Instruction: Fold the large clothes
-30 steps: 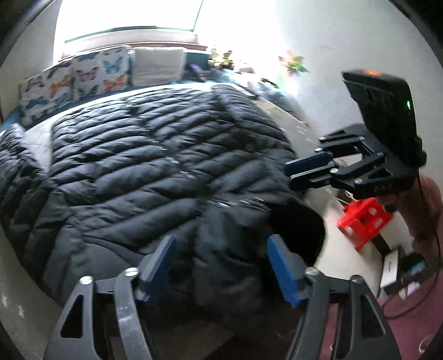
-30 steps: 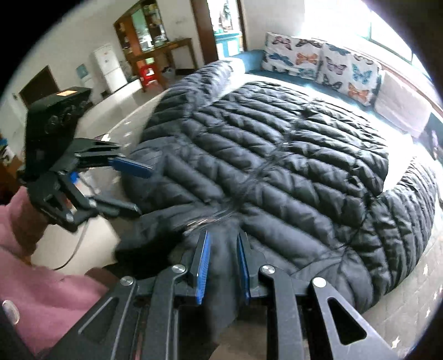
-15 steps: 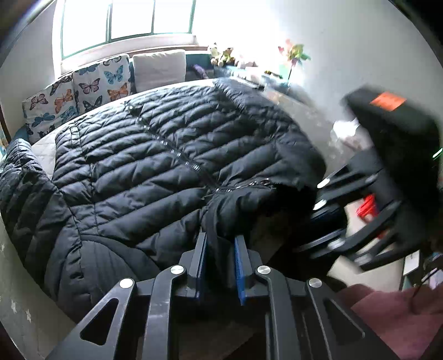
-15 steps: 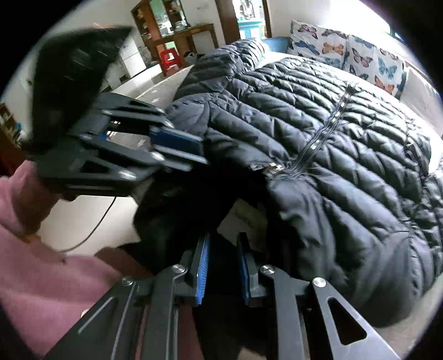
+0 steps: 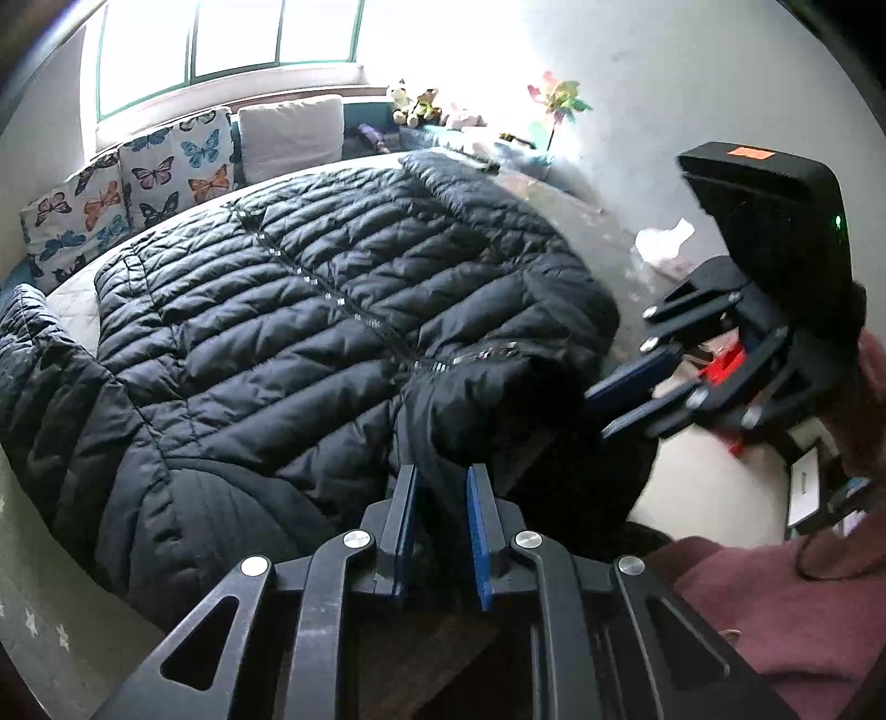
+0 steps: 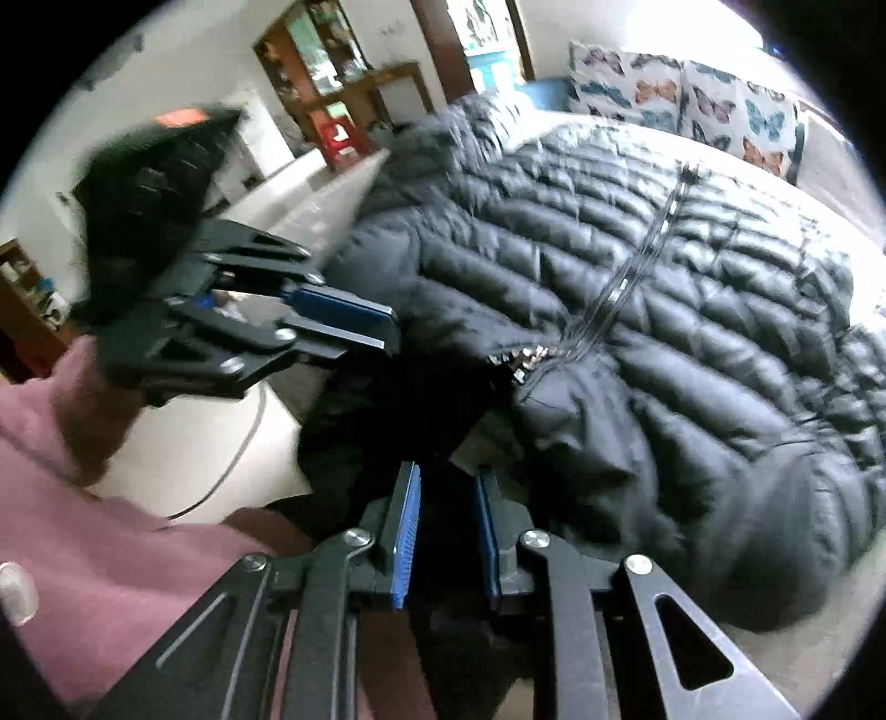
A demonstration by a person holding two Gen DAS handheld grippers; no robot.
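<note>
**Both tongs clamped on the near edge of the black puffer jacket**

Spread flat over the bed (image 5: 66, 299), zip side up: a large black quilted puffer jacket (image 5: 288, 332), filling most of the surface from the near edge back toward the butterfly-print cushions (image 5: 127, 199) along the far edge under the window (image 5: 221, 44). Zipper (image 5: 338, 302) running as a pale dotted line down the middle toward the near edge. One sleeve (image 5: 33, 376) bunched at the bed's left side in the left wrist view.

Left gripper (image 5: 440, 509): blue pads drawn close together, pinching a thick fold of the jacket's near edge just beside the end of the zip. Jaws recently closing, now pressed on the cloth between them.

Right gripper (image 6: 443, 515): pads likewise close, clamped on dark fabric of the same near edge, lifted slightly off the bed so that a dark hollow shows beneath the raised fold. Seen from the left wrist camera at the right of the frame, fingers pointing into the jacket's near right corner.

Pink sleeve (image 6: 83, 543) behind each tool. Off the bed's right side, pale floor with a red stool (image 5: 725, 360); beyond the far corner, a coloured pinwheel (image 5: 559, 102) and small toys (image 5: 415, 105) on the sill.
</note>
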